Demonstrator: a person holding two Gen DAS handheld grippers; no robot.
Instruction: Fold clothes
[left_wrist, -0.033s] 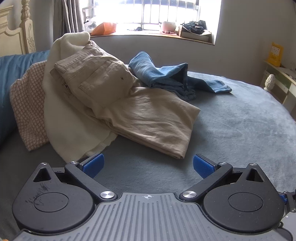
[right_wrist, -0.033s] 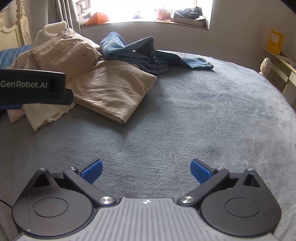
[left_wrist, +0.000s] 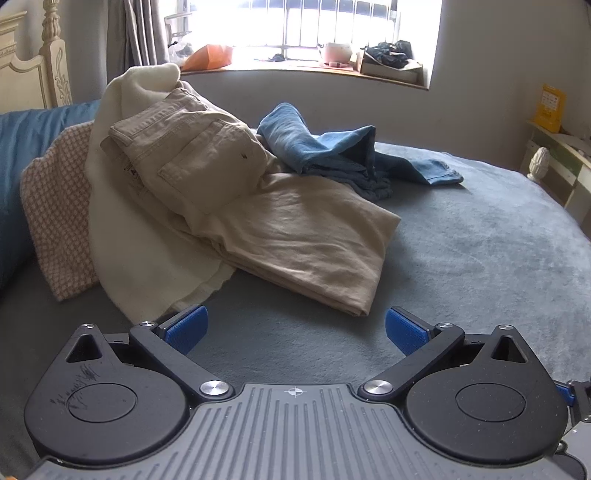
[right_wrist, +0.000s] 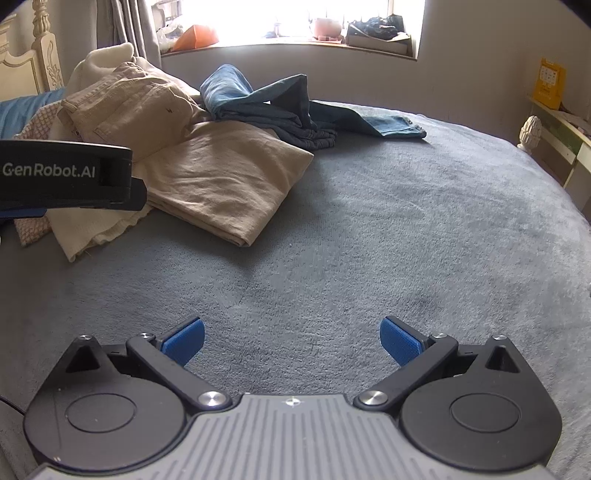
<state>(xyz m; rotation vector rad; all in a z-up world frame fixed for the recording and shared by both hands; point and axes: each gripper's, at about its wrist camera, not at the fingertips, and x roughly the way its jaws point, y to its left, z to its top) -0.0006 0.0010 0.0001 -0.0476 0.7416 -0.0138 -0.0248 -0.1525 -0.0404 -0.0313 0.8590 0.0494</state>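
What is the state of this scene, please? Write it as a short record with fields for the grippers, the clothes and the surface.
left gripper: open, empty, near the hem of the beige cotton trousers
right gripper: open, empty, over bare bedcover
trousers: partly folded, lying on a cream knitted garment
blue denim jeans: crumpled, unfolded, behind the trousers
pink checked cloth: under the cream garment
surface: grey plush bedcover

a grey plush bed (right_wrist: 369, 221) carries tan trousers (left_wrist: 295, 236), blue jeans (left_wrist: 332, 155), a cream garment (left_wrist: 147, 258) and a checked cloth (left_wrist: 55, 221).
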